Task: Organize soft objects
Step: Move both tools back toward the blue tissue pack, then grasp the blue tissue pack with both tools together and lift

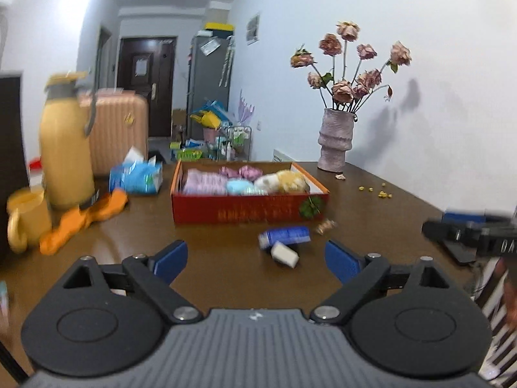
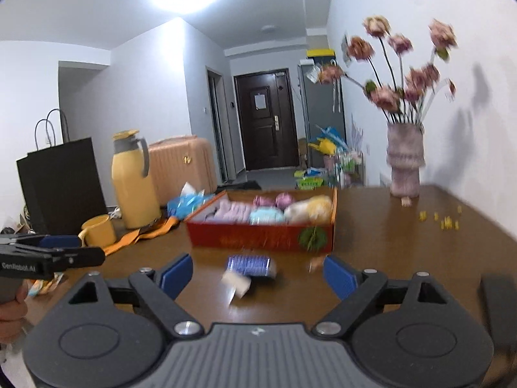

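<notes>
Currently I hold both the left gripper and right gripper wide and empty. Remaining soft items, a blue pack and white block, lie before the red box. I approach low, centre one item, then close gently.

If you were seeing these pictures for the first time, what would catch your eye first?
Probably the red box mid-table, packed with pastel soft things. Next, the vase of dried pink roses by the wall at the table's far right corner, then the tall yellow flask on the left, beside a yellow mug.
</notes>
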`<control>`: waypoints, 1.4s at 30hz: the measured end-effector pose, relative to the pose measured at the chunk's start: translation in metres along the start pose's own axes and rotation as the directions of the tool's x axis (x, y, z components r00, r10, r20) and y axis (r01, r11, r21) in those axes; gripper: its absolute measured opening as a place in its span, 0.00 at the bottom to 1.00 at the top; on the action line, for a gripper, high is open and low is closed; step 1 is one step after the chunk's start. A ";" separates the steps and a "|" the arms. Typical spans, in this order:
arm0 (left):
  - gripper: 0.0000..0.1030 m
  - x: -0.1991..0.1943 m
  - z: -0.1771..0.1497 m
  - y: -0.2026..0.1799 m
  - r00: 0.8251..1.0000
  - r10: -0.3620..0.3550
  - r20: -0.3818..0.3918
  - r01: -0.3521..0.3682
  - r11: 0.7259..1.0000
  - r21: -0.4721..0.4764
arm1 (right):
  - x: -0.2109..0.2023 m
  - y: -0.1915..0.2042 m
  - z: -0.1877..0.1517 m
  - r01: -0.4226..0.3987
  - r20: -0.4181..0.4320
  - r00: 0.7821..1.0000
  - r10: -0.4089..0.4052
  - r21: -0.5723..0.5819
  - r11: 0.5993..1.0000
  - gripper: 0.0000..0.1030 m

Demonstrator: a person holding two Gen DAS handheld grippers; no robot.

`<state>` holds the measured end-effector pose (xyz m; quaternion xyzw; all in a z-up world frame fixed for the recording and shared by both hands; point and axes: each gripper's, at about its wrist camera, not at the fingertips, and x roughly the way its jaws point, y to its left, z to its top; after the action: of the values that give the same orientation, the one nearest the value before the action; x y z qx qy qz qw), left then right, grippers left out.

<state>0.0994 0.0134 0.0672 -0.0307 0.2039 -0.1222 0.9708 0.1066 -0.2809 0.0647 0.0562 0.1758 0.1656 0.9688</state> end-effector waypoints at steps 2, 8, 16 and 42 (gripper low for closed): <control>0.92 -0.008 -0.017 0.004 1.000 0.004 -0.010 -0.004 0.999 -0.034 | -0.009 0.001 -0.021 -0.001 -0.012 1.000 0.001 0.035 0.999 0.85; 0.92 0.004 -0.026 0.012 0.997 0.053 -0.059 -0.055 0.998 -0.034 | 0.001 -0.006 -0.048 0.058 -0.067 0.996 -0.054 0.070 0.996 0.85; 0.92 0.063 -0.029 0.017 0.987 0.004 -0.160 -0.019 0.996 -0.088 | 0.040 -0.031 -0.050 0.050 -0.073 0.997 -0.038 0.170 0.984 0.77; 0.31 0.286 0.021 0.053 0.882 -0.328 -0.338 0.148 0.875 -0.461 | 0.277 -0.083 -0.015 -0.142 -0.226 0.930 0.290 0.507 0.850 0.35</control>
<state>0.3733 -0.0064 -0.0306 -0.2391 0.4171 -0.2001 0.8537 0.3706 -0.2636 -0.0522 0.2900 0.3461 0.2319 0.8616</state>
